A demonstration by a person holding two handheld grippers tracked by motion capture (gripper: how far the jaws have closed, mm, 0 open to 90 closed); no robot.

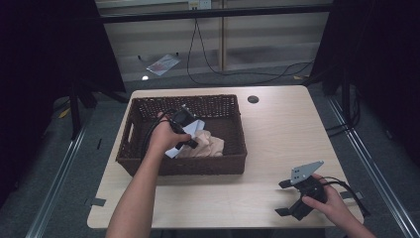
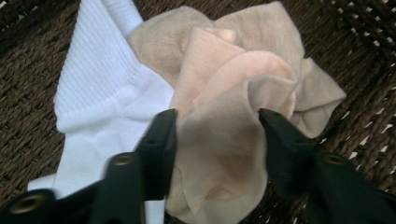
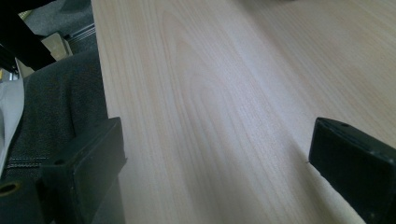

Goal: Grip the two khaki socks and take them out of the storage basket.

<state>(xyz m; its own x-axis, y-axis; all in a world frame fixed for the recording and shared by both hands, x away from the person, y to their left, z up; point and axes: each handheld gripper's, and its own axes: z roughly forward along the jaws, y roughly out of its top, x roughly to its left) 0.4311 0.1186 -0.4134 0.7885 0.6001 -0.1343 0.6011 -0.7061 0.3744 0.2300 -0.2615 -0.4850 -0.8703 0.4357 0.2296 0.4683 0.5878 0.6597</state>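
Observation:
A dark wicker basket stands on the left half of the wooden table. Inside it lie a crumpled beige sock and a white ribbed sock, which touch each other. My left gripper reaches down into the basket, and its two black jaws press on either side of a fold of the beige sock. The white sock lies just to that gripper's left. My right gripper rests near the table's front right edge. Its jaws stand wide apart over bare wood.
A round cable hole sits at the table's far edge, right of the basket. Black cables run across the floor behind the table. In the right gripper view the table's front edge and a grey trouser leg appear at left.

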